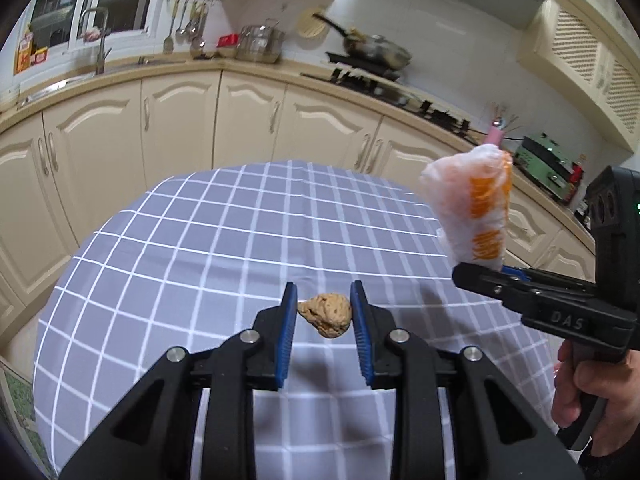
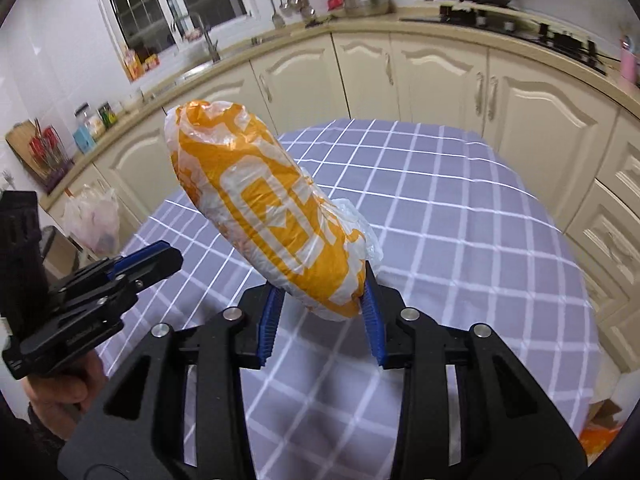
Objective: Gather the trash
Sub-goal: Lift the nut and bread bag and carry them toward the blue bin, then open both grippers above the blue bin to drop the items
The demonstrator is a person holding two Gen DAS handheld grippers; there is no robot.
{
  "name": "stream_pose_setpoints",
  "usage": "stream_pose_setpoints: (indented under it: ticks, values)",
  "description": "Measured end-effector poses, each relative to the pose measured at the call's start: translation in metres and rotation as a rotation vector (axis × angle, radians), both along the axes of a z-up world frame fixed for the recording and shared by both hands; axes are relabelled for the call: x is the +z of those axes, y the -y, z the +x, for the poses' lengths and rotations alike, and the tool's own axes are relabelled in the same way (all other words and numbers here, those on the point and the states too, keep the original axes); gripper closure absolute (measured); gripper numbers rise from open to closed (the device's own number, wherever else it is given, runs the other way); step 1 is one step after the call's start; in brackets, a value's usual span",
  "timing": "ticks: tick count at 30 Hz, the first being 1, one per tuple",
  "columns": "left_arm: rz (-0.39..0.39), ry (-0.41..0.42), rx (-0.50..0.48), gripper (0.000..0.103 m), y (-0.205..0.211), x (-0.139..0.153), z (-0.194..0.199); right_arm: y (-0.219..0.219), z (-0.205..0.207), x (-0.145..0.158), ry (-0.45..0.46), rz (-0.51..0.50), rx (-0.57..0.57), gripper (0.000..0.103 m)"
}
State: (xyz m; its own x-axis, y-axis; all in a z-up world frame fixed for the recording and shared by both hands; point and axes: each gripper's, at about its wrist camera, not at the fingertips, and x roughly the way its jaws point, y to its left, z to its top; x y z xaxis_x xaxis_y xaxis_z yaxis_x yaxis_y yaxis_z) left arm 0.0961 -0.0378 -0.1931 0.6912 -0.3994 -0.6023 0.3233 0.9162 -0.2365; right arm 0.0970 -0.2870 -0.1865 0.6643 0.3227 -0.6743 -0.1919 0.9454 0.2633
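Left gripper (image 1: 323, 312): held low over the counter (image 1: 208, 240), which carries a grey cloth with a white grid; jaws apart, blue pads to either side of a crumpled brown paper wad (image 1: 327, 314). The wad lies on the cloth between the pads; whether either pad touches it cannot be told. Same gripper seen from the right wrist view (image 2: 148, 258): raised at the left edge, gripped by a hand (image 2: 60, 396), tips close together from this side angle. Right gripper (image 2: 320, 308): jaws clamped on the lower end of a rolled orange-and-white plastic bag (image 2: 264, 208), which stands up and tilts to the left, clear of the cloth. From the left wrist view the right gripper (image 1: 480, 270) sits at the right edge, held by a hand (image 1: 588, 396), with the bag (image 1: 476, 208) rising above it. Surroundings: cream cabinet doors (image 1: 248, 120) running along the far wall, a sink tap (image 1: 100, 40), hanging utensils (image 1: 188, 20), a frying pan (image 1: 376, 50) on the hob, a filled plastic bag (image 2: 94, 216) near the cabinets at left.
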Motion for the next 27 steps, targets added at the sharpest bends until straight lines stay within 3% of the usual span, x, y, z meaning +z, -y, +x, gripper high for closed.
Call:
stream_pose_setpoints:
  ticks: [8, 17, 22, 27]
  values:
    - [-0.012, 0.06, -0.089, 0.077, 0.047, 0.016, -0.054, 0.062, -0.082, 0.002, 0.041, 0.023, -0.124, 0.067]
    - [-0.004, 0.122, -0.255, 0.077, 0.125, 0.033, -0.12, 0.141, -0.175, 0.011, 0.095, 0.045, -0.282, 0.067]
    - [0.016, 0.131, -0.389, 0.077, 0.188, 0.033, -0.15, 0.202, -0.229, -0.002, 0.075, 0.063, -0.428, 0.067]
    - [0.052, 0.098, -0.518, 0.077, 0.249, 0.013, -0.177, 0.254, -0.278, -0.032, 0.024, 0.085, -0.56, 0.067]
